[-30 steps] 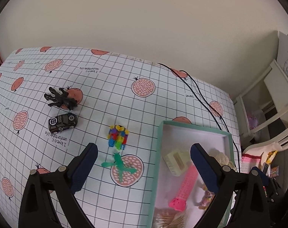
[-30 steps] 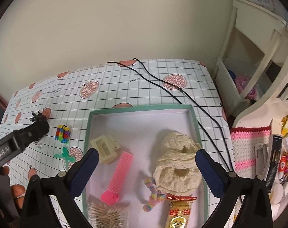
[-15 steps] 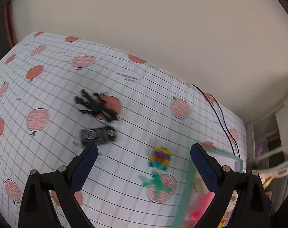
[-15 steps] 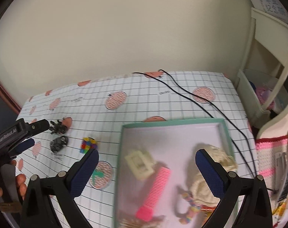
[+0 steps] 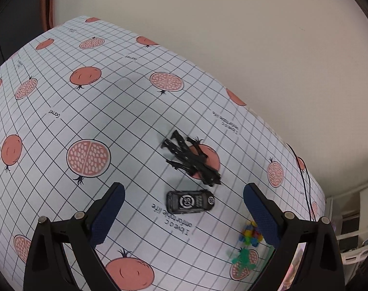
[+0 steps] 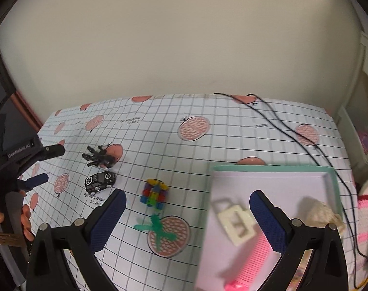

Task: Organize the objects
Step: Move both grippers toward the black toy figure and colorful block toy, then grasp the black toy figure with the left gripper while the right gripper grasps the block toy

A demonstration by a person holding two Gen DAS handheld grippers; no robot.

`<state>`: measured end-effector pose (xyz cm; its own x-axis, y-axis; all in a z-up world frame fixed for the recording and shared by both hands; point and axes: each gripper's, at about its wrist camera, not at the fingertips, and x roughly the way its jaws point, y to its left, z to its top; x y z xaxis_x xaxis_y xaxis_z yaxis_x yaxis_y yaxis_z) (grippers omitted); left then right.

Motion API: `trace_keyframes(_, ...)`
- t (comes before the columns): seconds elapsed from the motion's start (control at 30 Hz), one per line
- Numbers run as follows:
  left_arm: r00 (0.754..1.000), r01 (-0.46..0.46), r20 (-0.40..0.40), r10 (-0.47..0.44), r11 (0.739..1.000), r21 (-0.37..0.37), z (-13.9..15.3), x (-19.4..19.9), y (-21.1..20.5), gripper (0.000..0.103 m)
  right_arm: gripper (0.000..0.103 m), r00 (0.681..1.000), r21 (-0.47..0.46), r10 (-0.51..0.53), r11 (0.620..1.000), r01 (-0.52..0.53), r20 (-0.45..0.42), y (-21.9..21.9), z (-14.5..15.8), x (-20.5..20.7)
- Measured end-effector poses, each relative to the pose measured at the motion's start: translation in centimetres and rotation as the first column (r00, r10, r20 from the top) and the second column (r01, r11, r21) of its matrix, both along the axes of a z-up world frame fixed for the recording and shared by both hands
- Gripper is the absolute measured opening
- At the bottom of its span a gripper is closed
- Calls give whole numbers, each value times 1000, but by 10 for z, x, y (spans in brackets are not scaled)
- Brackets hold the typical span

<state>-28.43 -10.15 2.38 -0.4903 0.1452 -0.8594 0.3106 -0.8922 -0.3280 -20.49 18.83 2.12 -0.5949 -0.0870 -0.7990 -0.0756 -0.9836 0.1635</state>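
Pink comb [image 6: 253, 262] blurred, cut off at bottom edge.

The tablecloth [image 5: 125, 111] is white with a thin black grid, printed with salmon-pink pomegranates and small black lettering. On it sit a glossy black toy car [image 5: 190, 201] with white markings, a black plastic spider-like figure [image 5: 192, 161], a block cluster [image 6: 154, 194] in red, blue, yellow and green, and a green plastic figure [image 6: 156, 228]. The shallow tray [image 6: 276, 169] has a mint-green rim and pale lilac floor, holding a cream hair claw [image 6: 236, 220], a pink comb [image 6: 254, 259] and a cream crocheted piece [image 6: 316, 209]. Gripper pads [image 6: 110, 218] are textured navy blue.
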Motion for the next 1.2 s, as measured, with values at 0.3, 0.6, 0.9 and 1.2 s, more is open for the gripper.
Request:
trace_keyframes(0.3, 999, 25, 45, -24, 999, -24, -28, -19, 0, 98, 103, 993, 15, 82, 996, -83, 79, -38, -31, -29)
trace_keyframes(0.6, 992, 50, 115, -49, 999, -6, -55, -40, 1, 98, 103, 982, 48, 92, 994, -101, 163, -51, -56, -52)
trace_keyframes(0.9, 983, 104, 146, -108, 994, 35, -63, -58, 12, 98, 103, 972, 54, 102, 992, -116, 213, -57, -76, -64)
trace_keyframes(1.2, 976, 123, 179, -124, 992, 16, -78, -72, 22, 97, 101, 968, 70, 110, 989, -129, 227, -60, -86, -69)
